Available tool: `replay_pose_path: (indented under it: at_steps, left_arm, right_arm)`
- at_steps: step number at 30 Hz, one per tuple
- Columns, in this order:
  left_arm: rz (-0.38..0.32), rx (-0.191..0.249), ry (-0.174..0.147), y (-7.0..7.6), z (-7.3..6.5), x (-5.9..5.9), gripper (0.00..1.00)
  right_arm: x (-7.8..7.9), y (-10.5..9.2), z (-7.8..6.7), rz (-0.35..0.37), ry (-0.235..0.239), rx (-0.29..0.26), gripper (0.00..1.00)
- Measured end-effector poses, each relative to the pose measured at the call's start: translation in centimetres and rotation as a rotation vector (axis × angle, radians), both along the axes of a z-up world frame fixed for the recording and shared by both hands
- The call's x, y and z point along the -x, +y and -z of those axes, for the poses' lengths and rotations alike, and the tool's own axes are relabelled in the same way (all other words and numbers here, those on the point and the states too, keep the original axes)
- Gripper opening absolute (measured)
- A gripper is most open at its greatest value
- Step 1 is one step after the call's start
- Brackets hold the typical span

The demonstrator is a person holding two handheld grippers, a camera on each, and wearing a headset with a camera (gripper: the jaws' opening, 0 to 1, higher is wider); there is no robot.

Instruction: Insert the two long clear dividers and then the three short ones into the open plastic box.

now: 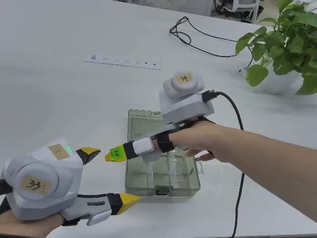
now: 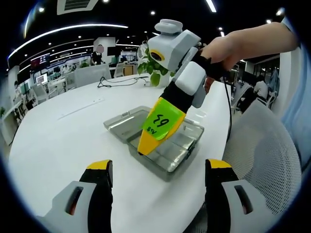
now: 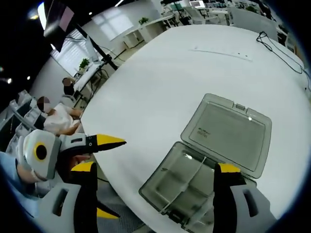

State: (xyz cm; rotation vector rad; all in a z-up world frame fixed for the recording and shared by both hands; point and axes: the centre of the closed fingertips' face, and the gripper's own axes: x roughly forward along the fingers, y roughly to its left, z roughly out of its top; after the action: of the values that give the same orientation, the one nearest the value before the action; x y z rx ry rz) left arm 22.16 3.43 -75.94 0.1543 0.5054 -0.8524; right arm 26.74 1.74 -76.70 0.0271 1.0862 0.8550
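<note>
Both jaws pairs are spread wide and carry nothing: our left gripper waits near the table edge, and our right gripper hangs just over the open box. Clear dividers seem to stand inside it. If one is only half-seated, a low jaw could clip it loose or shove the light box.

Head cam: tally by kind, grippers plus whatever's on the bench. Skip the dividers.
Grippers: 2 (left gripper, right gripper, both open)
Plastic box: 1, lid open
Power strip: 1
Potted plant: 1
Black cables: 2 (looped cable, gripper cable)
Total: 7
</note>
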Motion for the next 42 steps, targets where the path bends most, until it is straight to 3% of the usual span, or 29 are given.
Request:
replay_pose_path:
  at_steps: [1,2,4,7,13,19,23,28,30,33,42]
  left_arm:
    - [-0.004,0.0,0.001,0.0,-0.1,0.1,0.79]
    - [-0.013,0.003,0.001,-0.1,-0.1,0.1,0.79]
    - [-0.026,0.008,0.003,-0.1,-0.2,0.1,0.79]
    - [-0.037,0.008,0.002,-0.2,-0.2,0.1,0.79]
    - [-0.062,0.013,0.001,-0.5,-0.4,-0.1,0.79]
    - [-0.092,0.031,0.009,-0.6,-0.6,-0.5,0.79]
    - [-0.108,0.033,0.008,-0.5,-0.8,-0.7,0.79]
    - [-0.137,0.053,0.024,-0.2,-0.7,-0.9,0.79]
    - [-0.166,0.098,0.044,-0.1,-0.8,-1.0,0.79]
    - [-0.164,0.071,0.036,0.1,-0.6,-0.9,0.79]
    - [-0.161,0.061,0.04,-0.2,-0.7,-0.8,0.8]
  right_arm:
    - [0.0,-0.1,-0.1,-0.014,-0.008,-0.002,1.0]
    - [-0.1,-0.1,-0.5,-0.052,-0.047,-0.026,1.0]
    - [-0.3,-0.7,-0.6,-0.071,-0.065,-0.023,1.0]
    - [-0.8,-1.1,-1.0,-0.119,-0.134,-0.055,1.0]
    - [-0.8,-2.3,-1.3,-0.186,-0.225,-0.08,1.0]
    - [-0.7,-3.5,-1.5,-0.201,-0.301,-0.145,1.0]
    - [-0.9,-4.4,-2.0,-0.198,-0.387,-0.202,1.0]
    - [-0.6,-6.2,-0.9,-0.216,-0.453,-0.182,1.0]
    - [-0.7,-6.7,-1.2,-0.2,-0.481,-0.205,1.0]
    - [-0.6,-7.5,-1.3,-0.187,-0.502,-0.224,1.0]
    - [-0.6,-10.7,-0.7,-0.128,-0.521,-0.231,1.0]
